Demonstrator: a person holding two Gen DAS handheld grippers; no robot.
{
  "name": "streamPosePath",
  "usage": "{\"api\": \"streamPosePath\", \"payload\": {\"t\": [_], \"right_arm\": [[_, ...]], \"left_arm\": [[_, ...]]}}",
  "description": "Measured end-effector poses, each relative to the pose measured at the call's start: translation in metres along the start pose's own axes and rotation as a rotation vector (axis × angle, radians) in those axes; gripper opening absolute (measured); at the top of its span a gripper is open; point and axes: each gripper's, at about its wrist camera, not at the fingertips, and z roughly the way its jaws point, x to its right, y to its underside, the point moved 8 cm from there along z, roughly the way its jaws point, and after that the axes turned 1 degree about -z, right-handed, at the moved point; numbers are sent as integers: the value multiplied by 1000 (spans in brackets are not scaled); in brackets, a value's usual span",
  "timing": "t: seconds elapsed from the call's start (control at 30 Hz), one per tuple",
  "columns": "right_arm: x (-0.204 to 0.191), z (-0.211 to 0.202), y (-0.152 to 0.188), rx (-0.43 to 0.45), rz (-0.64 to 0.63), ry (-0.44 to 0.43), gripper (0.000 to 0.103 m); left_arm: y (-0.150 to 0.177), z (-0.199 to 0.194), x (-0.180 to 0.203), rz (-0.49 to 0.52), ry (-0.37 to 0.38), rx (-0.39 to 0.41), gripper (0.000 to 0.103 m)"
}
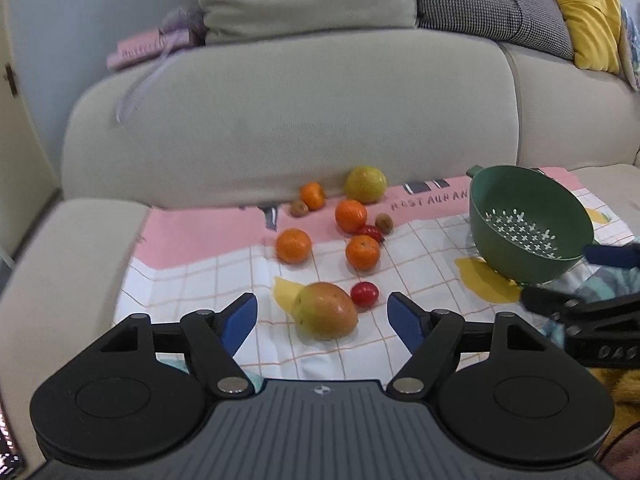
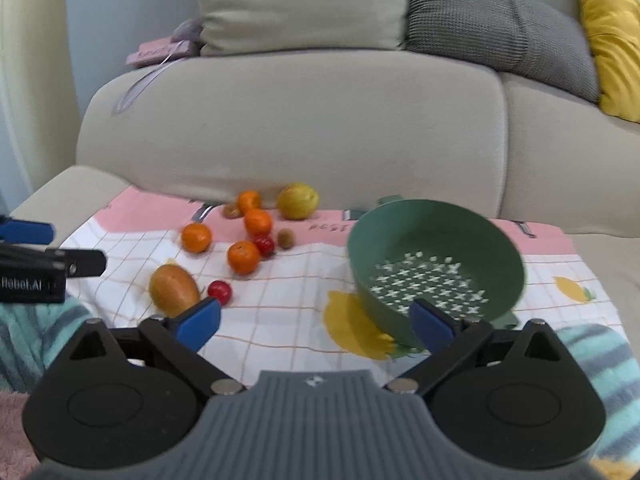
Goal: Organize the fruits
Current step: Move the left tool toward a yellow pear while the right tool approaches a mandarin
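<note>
On a pink and white checked cloth [image 1: 420, 264] lie a mango [image 1: 326, 312], two red tomatoes [image 1: 364, 294], several oranges [image 1: 362, 252], small brown kiwis [image 1: 384, 222] and a yellow-green round fruit [image 1: 366, 184]. My left gripper [image 1: 322, 300] is open, with the mango just ahead of the gap and neither blue pad touching it. A tilted green colander [image 2: 436, 256] with nothing in it rests on the cloth at the right. My right gripper [image 2: 316, 308] is open, and its right pad stands in front of the colander's near wall. The mango [image 2: 174, 290] lies past its left pad.
The cloth covers a beige sofa seat [image 1: 280, 128] with beige, grey and yellow cushions [image 1: 588, 12] behind. A pink book [image 1: 152, 46] sits on the sofa back at the left. A striped teal blanket [image 2: 596, 352] lies at the near edge. The right gripper's fingers [image 1: 552, 302] reach in beside the colander [image 1: 528, 220].
</note>
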Motion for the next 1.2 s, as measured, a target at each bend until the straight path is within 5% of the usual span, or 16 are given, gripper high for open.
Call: {"api": "streamPosePath", "payload": {"t": [0.27,0.6,0.93,1.2], "right_arm": [[-24,40,-2,-63,-89,-89,63],[-41,105,-20,-104,-184,-154,42],[-52,171,-18,-123,-343,-198,42],[-62,202,-22,-90,-400,-256,42]], "left_arm": [[4,40,-14,-144,136,-153,76],[9,100,-27,-286,145,-323,72],[23,142,-39,-367,115,-452,71],[29,156,-34,-403,165,-468,71]]}}
